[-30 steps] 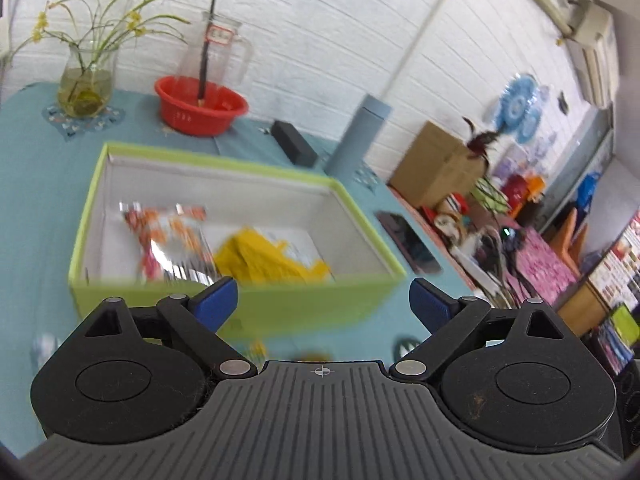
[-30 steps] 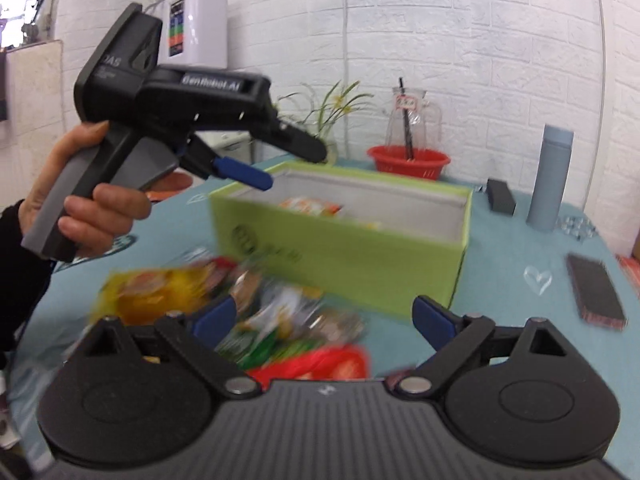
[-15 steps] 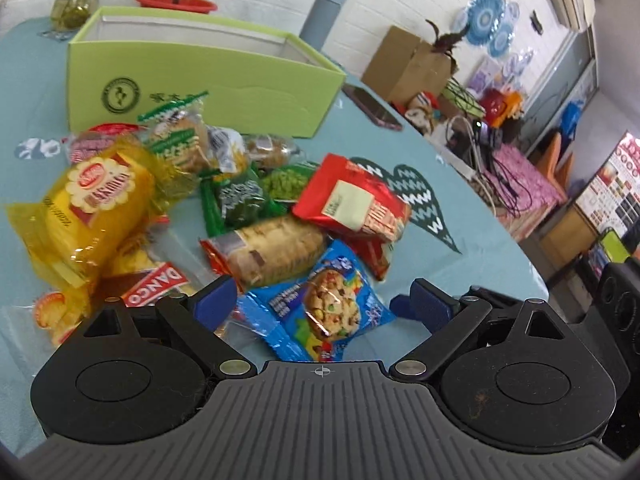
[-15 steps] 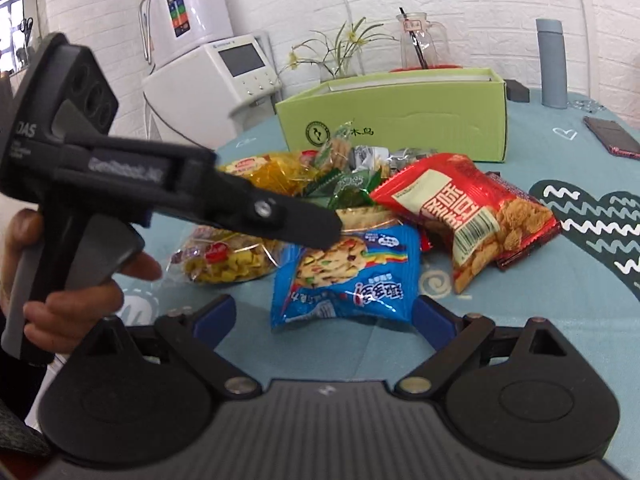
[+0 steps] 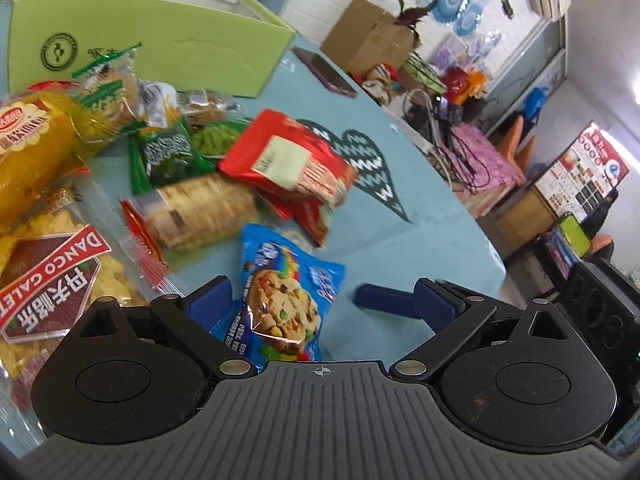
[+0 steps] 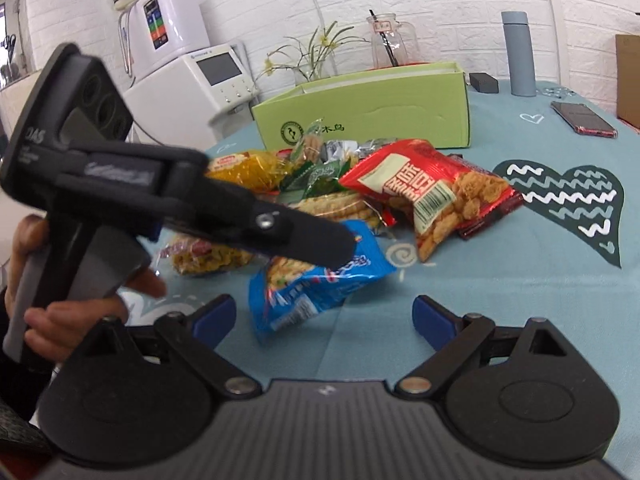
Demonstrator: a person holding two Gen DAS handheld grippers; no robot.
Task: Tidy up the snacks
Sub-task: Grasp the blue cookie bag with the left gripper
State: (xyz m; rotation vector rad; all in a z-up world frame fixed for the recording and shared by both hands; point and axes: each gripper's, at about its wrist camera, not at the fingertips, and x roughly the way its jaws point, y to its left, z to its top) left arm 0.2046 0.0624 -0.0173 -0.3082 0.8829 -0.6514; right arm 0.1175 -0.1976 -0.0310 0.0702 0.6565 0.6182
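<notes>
Jaws opening, left gripper straddles blue cookie packet ungripped; right gripper gapes empty beside it.

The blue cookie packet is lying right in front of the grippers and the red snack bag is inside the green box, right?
Not quite. The red snack bag is not inside the green box; it lies on the table in front of the box, in the pile of snacks, as the right wrist view shows. The blue cookie packet does lie right in front of the grippers.
</notes>
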